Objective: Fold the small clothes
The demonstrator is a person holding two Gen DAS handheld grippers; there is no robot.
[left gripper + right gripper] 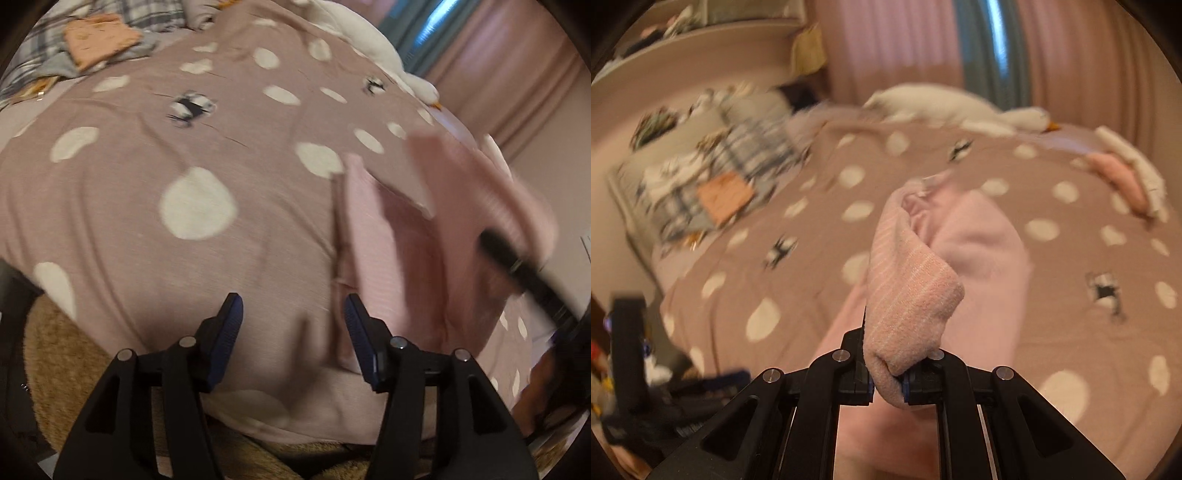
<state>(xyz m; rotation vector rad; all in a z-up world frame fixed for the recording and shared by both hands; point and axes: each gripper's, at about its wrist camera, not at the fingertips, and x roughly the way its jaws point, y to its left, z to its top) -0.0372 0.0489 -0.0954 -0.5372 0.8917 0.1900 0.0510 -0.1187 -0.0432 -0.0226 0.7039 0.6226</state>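
Your right gripper (888, 384) is clamped on a corner of the pink garment (912, 280), lifting it above the spotted bedspread (1071, 295); the rest trails down onto the bed; your left gripper (293, 325) hovers low over the bedspread beside the garment's edge, jaws spread wide and holding nothing.

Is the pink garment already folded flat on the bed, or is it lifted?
Lifted, mid-fold. The right hand-held gripper is shut on the pink garment, and its edge curls over above the bed cover.
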